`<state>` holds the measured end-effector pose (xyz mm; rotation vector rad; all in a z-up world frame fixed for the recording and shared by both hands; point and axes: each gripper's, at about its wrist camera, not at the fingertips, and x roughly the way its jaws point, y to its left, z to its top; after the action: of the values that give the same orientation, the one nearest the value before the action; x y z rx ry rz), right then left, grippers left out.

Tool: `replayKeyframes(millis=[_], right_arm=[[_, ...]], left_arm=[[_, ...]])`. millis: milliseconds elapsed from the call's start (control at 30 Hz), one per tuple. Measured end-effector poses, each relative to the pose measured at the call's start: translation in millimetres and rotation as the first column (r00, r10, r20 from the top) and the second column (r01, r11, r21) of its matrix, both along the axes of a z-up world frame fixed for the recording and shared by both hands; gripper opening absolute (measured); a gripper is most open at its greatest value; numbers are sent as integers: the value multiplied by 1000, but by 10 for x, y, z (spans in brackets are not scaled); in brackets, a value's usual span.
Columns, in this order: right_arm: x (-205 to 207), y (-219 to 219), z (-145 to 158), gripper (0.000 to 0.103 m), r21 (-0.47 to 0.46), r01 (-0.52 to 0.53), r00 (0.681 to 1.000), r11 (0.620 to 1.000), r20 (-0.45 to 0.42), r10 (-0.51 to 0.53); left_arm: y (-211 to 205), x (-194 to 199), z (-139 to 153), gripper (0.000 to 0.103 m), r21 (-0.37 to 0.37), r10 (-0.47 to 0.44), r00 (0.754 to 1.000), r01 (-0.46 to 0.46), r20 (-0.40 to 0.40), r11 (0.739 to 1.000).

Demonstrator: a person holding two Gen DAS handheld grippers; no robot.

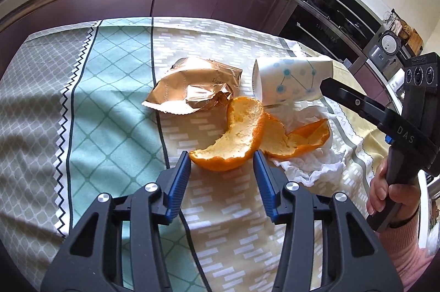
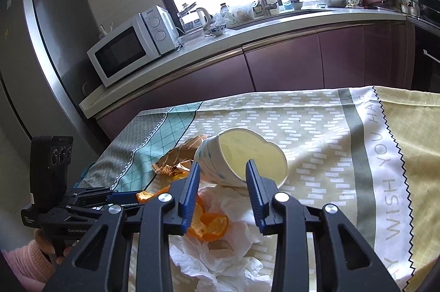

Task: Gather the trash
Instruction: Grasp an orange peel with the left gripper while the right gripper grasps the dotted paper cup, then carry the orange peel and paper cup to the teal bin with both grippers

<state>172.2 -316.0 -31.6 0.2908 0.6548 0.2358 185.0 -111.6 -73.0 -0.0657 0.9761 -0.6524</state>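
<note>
Orange peel (image 1: 233,138) lay on the cloth-covered table (image 1: 115,99), its near lobe positioned between the tips of the left gripper (image 1: 222,164), whose fingers were spread wide and held nothing. Judged as the step in hand: the peel was being approached for pickup. For a sound grasp, the fingers (image 1: 180,176) would best be advanced until the curled rind sat fully between the pads, then closed gently, since thin rind tears. The peel's long axis ran across the finger line, from the left finger toward the right, with the pith facing up. Beyond the left finger lay a foil wrapper (image 1: 192,85). Beyond the right finger lay a crumpled tissue (image 1: 310,168), beneath the far peel. The paper cup (image 2: 242,162) lay tipped over, its mouth toward the right gripper (image 2: 222,171), whose wide-spread fingers flanked it without evident contact.
</note>
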Motion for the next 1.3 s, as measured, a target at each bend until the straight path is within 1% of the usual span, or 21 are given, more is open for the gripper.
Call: replayKeyframes(millis=[67,100,133,267,333,433,700,900,1100,1300], right_arm=[[-4,13,-7,20,-6,-10,1000,1000,0,10],[-9,24,-14,15,-9,-15,1000,1000,-1,15],[-16,32,-17,12,-11,-19,1000,1000,0,19],[-48,67,-20,7,-22,-31,999,999,9,31],[-67,83,-4,4,-30,-30,999,999,19,30],[-109,100,51,3,-39,-26,999,999,42,28],[-232,184,294,2,-70,-26,994,997,107,34],[-319,370,482,2,-81,-62,986,995,150,74],[-357,644,605,2,-69,-132,974,989,175,142],[-306,1089,655,2,-57,-240,953,969,175,247]], left_arm=[[0,2,11,42,-5,5,1000,-5,4,1000],[2,-1,16,41,-7,6,1000,-6,7,1000],[3,-8,21,38,-8,7,1000,-7,12,1000],[-17,-52,46,27,-9,-2,1000,2,26,1000],[-8,-82,57,23,-16,-1,1000,2,29,1000],[20,-121,79,20,-28,2,999,-1,33,1000],[178,-292,238,17,-63,-4,997,9,75,998],[421,-457,404,17,-90,10,993,0,117,996],[811,-658,588,17,-94,50,984,-35,169,995],[1386,-813,735,17,-96,137,971,-120,198,988]])
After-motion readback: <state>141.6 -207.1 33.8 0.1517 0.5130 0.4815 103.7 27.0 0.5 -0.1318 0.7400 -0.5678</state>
